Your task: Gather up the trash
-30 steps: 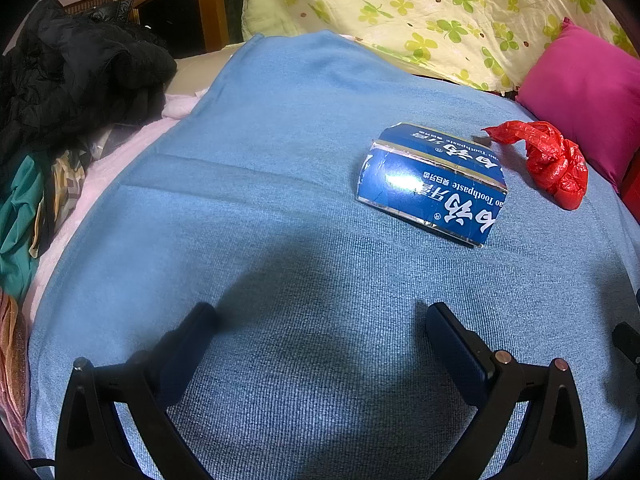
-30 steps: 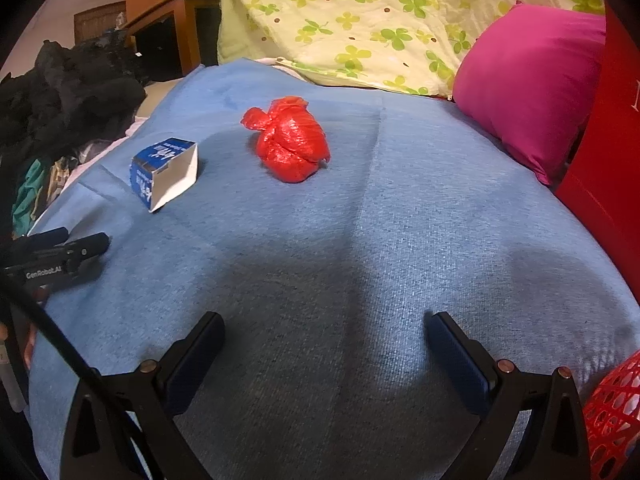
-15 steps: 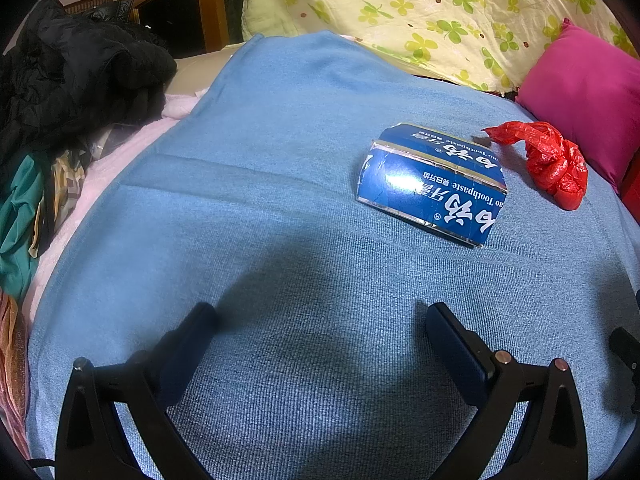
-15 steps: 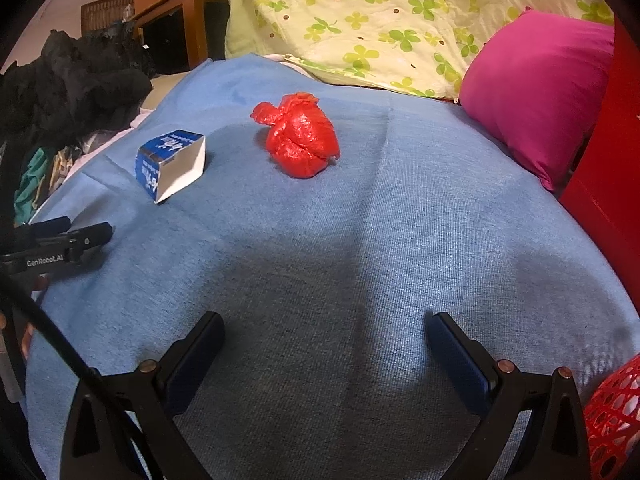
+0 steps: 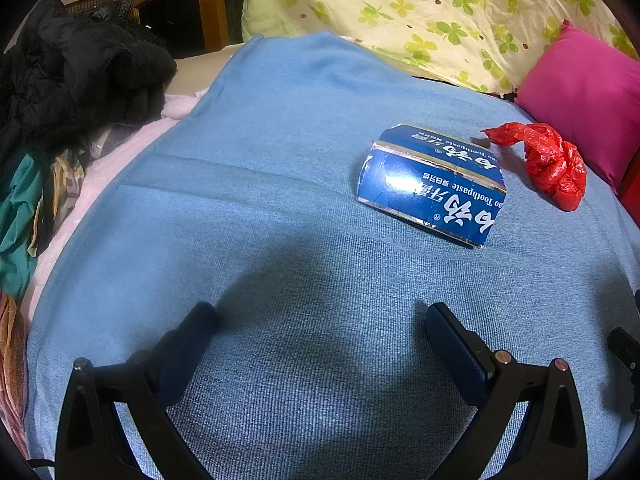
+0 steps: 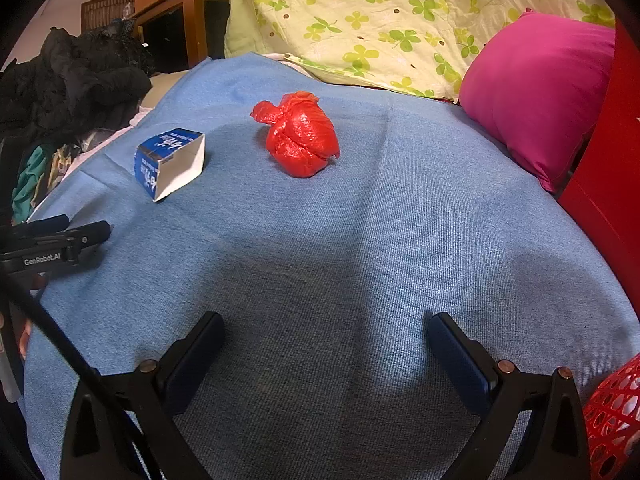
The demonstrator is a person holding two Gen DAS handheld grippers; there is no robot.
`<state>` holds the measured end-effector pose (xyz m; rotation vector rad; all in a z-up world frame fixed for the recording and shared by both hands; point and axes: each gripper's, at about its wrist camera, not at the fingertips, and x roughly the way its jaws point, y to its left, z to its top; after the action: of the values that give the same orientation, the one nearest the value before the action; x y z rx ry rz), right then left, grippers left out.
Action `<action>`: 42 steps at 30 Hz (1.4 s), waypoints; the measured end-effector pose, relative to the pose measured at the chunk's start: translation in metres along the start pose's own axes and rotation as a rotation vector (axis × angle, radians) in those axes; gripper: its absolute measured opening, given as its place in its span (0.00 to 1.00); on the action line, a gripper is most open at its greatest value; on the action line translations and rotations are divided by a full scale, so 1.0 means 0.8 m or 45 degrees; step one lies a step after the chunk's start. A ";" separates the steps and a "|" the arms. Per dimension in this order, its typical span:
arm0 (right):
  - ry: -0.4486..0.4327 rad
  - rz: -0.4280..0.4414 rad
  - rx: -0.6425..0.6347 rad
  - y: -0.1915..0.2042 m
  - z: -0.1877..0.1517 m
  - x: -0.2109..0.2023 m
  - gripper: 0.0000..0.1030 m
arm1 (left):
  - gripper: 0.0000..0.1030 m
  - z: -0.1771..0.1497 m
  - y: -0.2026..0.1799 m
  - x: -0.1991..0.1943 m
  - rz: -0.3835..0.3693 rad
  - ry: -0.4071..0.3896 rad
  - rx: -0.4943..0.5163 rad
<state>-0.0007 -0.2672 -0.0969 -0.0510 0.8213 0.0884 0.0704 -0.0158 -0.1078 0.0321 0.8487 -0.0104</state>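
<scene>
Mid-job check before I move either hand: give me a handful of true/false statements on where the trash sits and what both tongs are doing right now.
1. The blue toothpaste box lies on the blue blanket, untouched by either tongs. True.
2. The right tongs are shut on the red plastic bag. False: they stand open and empty, short of the bag.
3. The bag lies between the box and the pink pillow. True.
4. The left tongs hold the box. False: they are open, with the box ahead and to their right.
5. A red mesh basket shows at the lower right edge of the right wrist view. True.
6. The bag rests on top of the box. False: they lie apart on the blanket.
</scene>
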 end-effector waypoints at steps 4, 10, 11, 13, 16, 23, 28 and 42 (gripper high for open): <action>0.000 0.000 0.000 0.000 0.000 0.000 1.00 | 1.00 0.000 -0.001 0.000 0.000 0.000 -0.001; 0.000 0.000 0.000 0.000 0.000 0.000 1.00 | 1.00 0.000 -0.001 -0.001 0.003 0.001 0.001; 0.000 0.000 0.000 0.000 0.000 0.000 1.00 | 1.00 0.000 -0.002 0.000 0.005 0.001 0.002; 0.000 0.000 -0.001 0.000 0.000 0.000 1.00 | 1.00 0.001 -0.001 0.000 0.005 0.000 0.003; 0.000 0.000 -0.001 0.000 0.000 0.000 1.00 | 1.00 0.001 -0.001 0.000 0.004 0.000 0.003; 0.001 0.000 -0.001 0.000 0.000 0.000 1.00 | 1.00 0.001 -0.002 0.000 0.007 0.000 0.003; 0.001 0.000 -0.001 0.000 0.000 0.000 1.00 | 1.00 0.001 -0.003 -0.002 0.017 -0.003 0.008; 0.001 -0.001 -0.001 0.000 0.000 0.000 1.00 | 1.00 0.002 0.001 -0.002 0.015 0.010 -0.001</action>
<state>-0.0007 -0.2671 -0.0970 -0.0519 0.8220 0.0881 0.0704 -0.0149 -0.1057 0.0364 0.8566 0.0009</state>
